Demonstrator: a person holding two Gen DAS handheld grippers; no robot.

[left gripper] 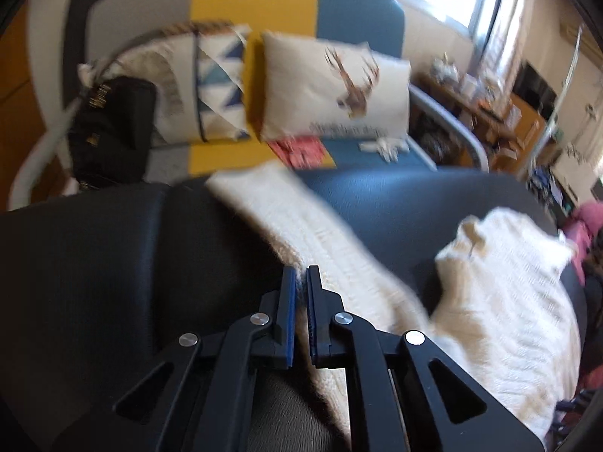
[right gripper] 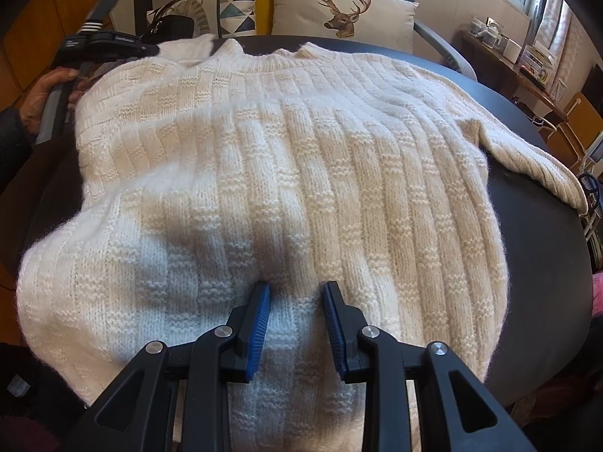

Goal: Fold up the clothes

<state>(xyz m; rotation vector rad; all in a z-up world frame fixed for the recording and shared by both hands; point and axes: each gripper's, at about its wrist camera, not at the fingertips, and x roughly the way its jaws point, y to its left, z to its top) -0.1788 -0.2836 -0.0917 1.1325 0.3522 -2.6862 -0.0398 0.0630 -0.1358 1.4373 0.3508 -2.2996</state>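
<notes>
Pinching the cream knit sweater's sleeve (left gripper: 301, 218) in my closed left gripper (left gripper: 300, 278), I lift it to fold inward; my right gripper (right gripper: 296, 293), jaws parted, pins the body (right gripper: 286, 158) on the black table (right gripper: 535, 233) at six o'clock.

Left gripper (left gripper: 301, 282) sits low in the centre of its own view, blue pads nearly together, pinching a bit of cream knit. In the right wrist view it shows at upper left, a bare hand (right gripper: 45, 94) around its handle. Right gripper (right gripper: 296, 301), bottom centre, angles downward, jaws partly apart, tips resting on the knit.
</notes>
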